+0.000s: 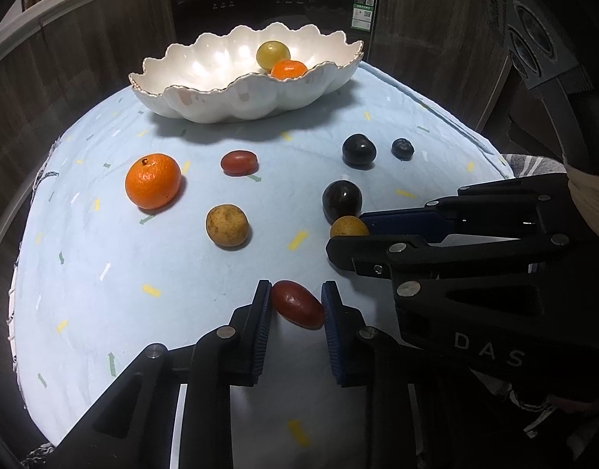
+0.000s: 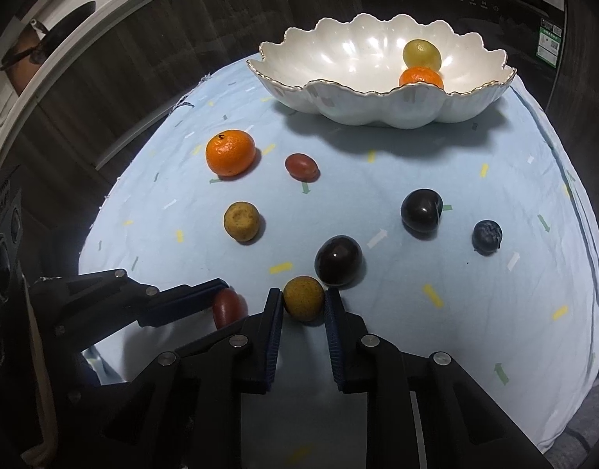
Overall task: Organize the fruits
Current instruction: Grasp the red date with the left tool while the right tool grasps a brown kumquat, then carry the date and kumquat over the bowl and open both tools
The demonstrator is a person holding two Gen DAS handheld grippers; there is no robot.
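Near the bench's front edge, left tongs (image 1: pixel 296 300) clamp a red oval fruit (image 1: pixel 297 304) and right tongs (image 2: pixel 302 300) a speckled yellow one (image 2: pixel 303 298), likely bound for the bowl (image 1: pixel 205 105).

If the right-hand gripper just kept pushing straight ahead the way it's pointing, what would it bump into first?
The right gripper is already shut on a small yellow-brown fruit. Just beyond it sits a dark plum, probably the first thing that it would meet, though depth is hard to judge in this fisheye view.

Open cloth (image 1: pixel 115 273) beside scattered fruit (image 1: pixel 227 230)
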